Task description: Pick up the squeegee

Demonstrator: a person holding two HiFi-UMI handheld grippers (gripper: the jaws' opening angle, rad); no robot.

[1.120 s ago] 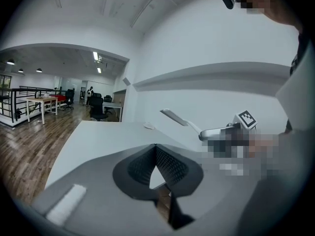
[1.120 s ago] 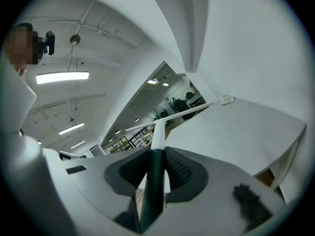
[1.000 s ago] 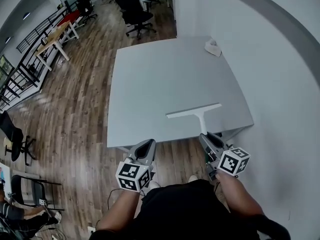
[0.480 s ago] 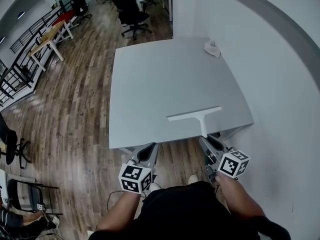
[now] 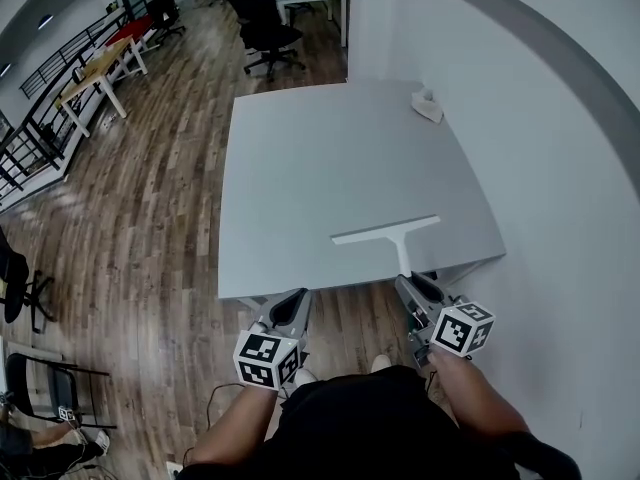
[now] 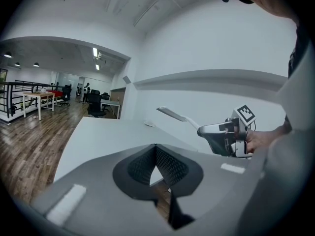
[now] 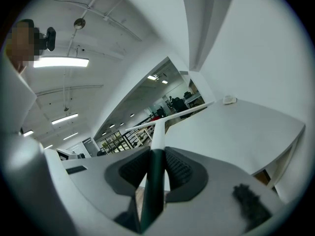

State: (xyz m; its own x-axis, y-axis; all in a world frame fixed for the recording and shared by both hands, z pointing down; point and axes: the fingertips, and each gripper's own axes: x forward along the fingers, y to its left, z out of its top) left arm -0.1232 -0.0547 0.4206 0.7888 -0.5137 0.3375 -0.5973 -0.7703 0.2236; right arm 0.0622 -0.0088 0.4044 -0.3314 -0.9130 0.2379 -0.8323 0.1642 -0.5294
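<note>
Your left gripper [image 5: 291, 304] hangs off the near edge of the table [image 5: 320, 168], out to the left. Its jaws are pressed together on nothing, and the left gripper view shows only bare tabletop past the pads. Leave it there, low and aside, because this lift needs one tool only and a second one near the blade would just get in the way. To its right is the squeegee [image 5: 388, 231], with its long white blade lying crosswise near the table's front edge and its shaft running back toward you. In the left gripper view the blade [image 6: 172, 114] seems to ride above the tabletop, though the head view does not settle whether it is fully clear. Further right, your right gripper [image 5: 416, 286] is clenched on the dark end of the handle, which sits straight between the ribbed pads in the right gripper view [image 7: 156, 154]. You are holding the very tail of a long lever with the weight out at the far end, so I judge that the blade will want to droop or twist. Squeeze firmly, raise your hand straight up rather than dragging it back, and tip the wrist just enough to bring the blade level. Mind the wall close on your right, and leave the white crumpled cloth [image 5: 428, 105] at the table's far right corner alone.
</note>
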